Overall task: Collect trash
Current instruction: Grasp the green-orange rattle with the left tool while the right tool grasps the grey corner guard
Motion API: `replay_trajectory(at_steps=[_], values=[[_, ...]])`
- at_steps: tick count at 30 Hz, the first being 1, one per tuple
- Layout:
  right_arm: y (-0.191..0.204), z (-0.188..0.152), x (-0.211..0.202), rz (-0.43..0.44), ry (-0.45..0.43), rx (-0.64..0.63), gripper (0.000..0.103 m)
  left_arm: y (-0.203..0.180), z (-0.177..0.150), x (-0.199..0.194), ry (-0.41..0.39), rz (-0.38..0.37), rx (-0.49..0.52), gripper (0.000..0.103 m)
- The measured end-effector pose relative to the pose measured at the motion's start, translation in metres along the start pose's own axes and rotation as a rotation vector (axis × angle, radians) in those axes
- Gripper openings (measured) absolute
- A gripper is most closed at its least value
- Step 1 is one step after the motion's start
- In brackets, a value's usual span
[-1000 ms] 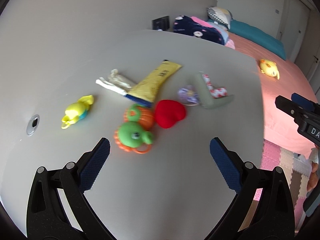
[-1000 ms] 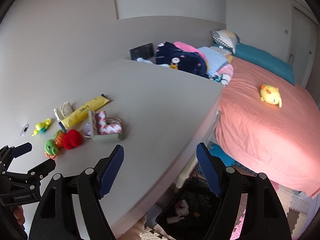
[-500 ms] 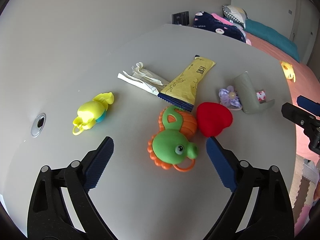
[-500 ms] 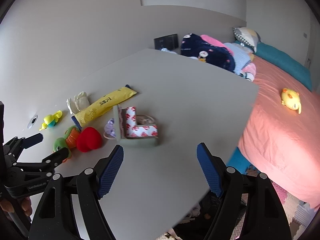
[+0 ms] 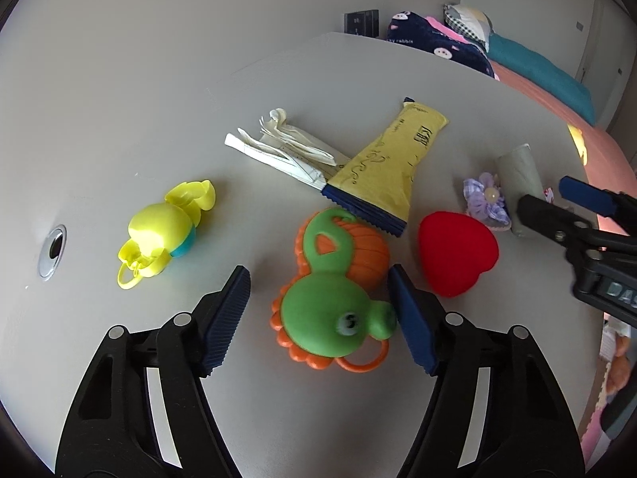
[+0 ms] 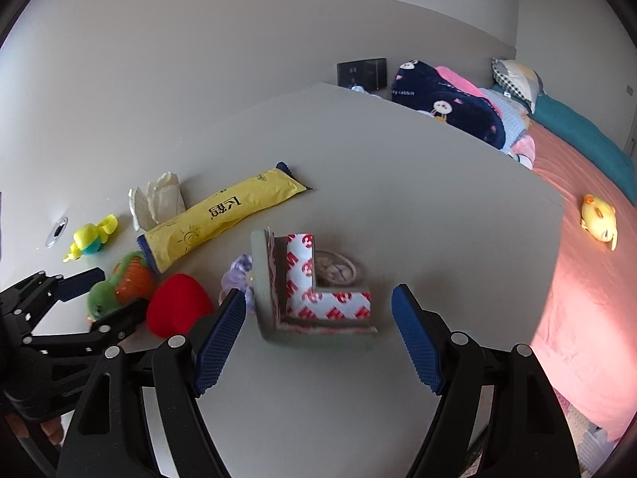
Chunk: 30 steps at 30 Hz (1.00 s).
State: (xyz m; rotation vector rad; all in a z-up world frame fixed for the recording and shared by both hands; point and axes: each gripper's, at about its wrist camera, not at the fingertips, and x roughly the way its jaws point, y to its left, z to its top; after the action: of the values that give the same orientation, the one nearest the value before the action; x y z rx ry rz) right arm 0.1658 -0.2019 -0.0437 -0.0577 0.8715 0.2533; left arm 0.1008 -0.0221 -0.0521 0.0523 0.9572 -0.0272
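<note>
Moved: both grippers nearer the clutter on the table (image 6: 398, 167).
Right gripper (image 6: 318, 324): jaws apart, flanking L-shaped foam guard (image 6: 318, 310), untouched.
Left gripper (image 5: 318, 310): just narrowing, astride green toy (image 5: 334, 318), pads not pressing.
Yellow wrapper (image 5: 382, 175): flat, beyond the toy.

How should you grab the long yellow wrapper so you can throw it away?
Grab the yellow wrapper across its narrow middle, coming down from above. It lies flat and long on the table, so the fingers can straddle its short width. Its blue near end rests against the green and orange toy, so avoid that end.
</note>
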Motion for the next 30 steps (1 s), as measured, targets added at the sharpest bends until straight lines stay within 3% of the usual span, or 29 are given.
replay_trajectory(at_steps=[7, 11, 19, 30], values=[[-0.004, -0.004, 0.014, 0.020, 0.024, 0.023, 0.076, 0.007, 0.003, 0.000, -0.010, -0.016, -0.007, 0.054], [-0.005, -0.006, 0.011, 0.032, 0.024, 0.020, 0.062, 0.008, 0.003, 0.000, -0.014, -0.015, -0.005, 0.054], [-0.015, -0.010, 0.002, 0.070, 0.026, 0.076, 0.060, 0.004, 0.003, -0.001, -0.013, -0.003, 0.007, 0.054], [-0.023, -0.013, -0.036, 0.058, -0.017, 0.082, 0.060, -0.004, 0.000, -0.015, -0.027, 0.010, 0.014, 0.054]])
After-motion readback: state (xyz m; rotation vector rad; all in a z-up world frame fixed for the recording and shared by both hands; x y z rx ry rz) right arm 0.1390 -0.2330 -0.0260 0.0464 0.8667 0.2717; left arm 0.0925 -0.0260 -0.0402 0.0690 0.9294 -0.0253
